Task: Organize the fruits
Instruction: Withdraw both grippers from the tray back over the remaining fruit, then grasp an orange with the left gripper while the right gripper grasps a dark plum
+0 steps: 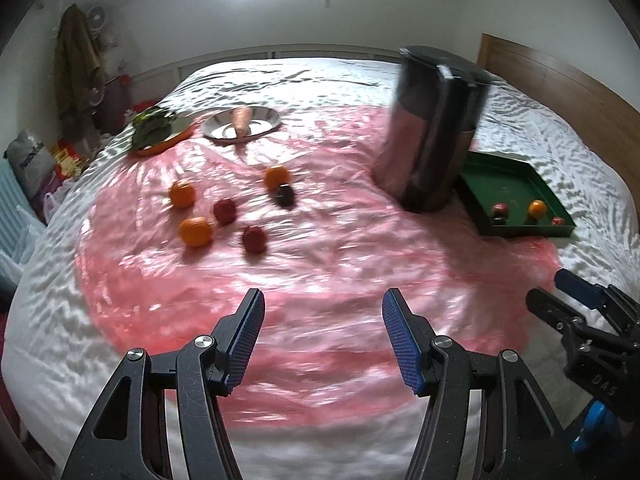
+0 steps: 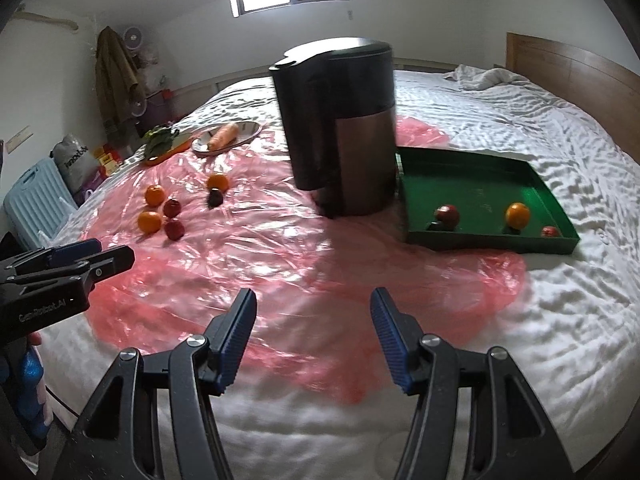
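One wide bed (image 2: 520,320) fills both of my views, white-quilted, with a pink plastic sheet (image 2: 280,264) spread over its middle; on that sheet stands a tall dark canister (image 2: 344,132), upright, just beside a green tray (image 2: 556,200) on its right; the tray holds an orange (image 2: 517,215), a red fruit (image 2: 448,214) and what I take to be two smaller ones, too blurred to name; far across the sheet lie a metal plate (image 2: 250,136) with a carrot (image 2: 223,137) and a board of leafy greens (image 2: 160,136); between them and me, six loose fruits (image 1: 224,210) sit scattered on the pink, three orange, three dark red; my left gripper (image 1: 322,340) hangs spread over bare sheet, nothing between its pads; my right gripper (image 2: 312,340) likewise stands spread and holds nothing, well apart from the tray.
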Tool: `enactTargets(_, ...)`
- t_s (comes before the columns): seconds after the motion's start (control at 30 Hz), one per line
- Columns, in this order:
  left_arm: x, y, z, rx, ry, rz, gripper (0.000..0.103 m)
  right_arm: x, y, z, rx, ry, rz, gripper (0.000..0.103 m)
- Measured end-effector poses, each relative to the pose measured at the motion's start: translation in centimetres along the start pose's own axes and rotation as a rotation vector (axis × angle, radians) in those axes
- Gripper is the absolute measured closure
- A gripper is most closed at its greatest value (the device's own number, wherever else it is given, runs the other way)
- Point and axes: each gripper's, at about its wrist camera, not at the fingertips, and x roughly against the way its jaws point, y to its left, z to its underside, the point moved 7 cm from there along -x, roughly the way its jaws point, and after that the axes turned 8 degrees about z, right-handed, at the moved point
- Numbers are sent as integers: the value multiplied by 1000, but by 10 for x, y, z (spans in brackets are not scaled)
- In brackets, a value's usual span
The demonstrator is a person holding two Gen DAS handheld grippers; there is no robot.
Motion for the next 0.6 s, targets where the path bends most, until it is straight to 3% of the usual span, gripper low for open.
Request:
enactTargets(0.37,-5,88,6,129,-4,-103,48,-24,51,-8,67,10,-103,0)
enactTargets(0.6,-10,128,1,174,-4,-127,48,-41,75,-24,104,15,-136,0)
